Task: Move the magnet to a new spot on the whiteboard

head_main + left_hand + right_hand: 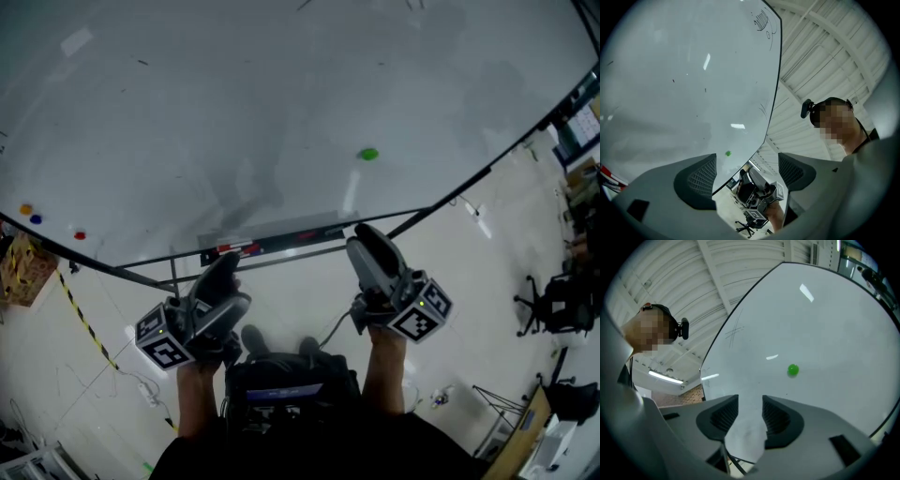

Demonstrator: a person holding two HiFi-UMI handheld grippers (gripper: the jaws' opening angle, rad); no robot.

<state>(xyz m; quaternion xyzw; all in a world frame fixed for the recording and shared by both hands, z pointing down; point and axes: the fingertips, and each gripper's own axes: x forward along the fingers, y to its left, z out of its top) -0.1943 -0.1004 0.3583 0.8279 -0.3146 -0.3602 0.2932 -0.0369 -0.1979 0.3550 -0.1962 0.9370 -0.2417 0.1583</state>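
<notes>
Left tool (746, 171) wide open, right tool (750, 413) barely apart, both empty; 1 green magnet (368, 154) on whiteboard (234, 103), maybe 3 small dots (36, 218) far left.

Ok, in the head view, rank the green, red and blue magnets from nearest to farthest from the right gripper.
1. Green magnet, on the board just above the right gripper.
2. Red magnet, far left.
3. Blue magnet, farther left.

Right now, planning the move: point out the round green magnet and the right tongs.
Round green magnet (368, 154): head view, its centre.
Right tongs (750, 400): right gripper view, midway between tips.
</notes>
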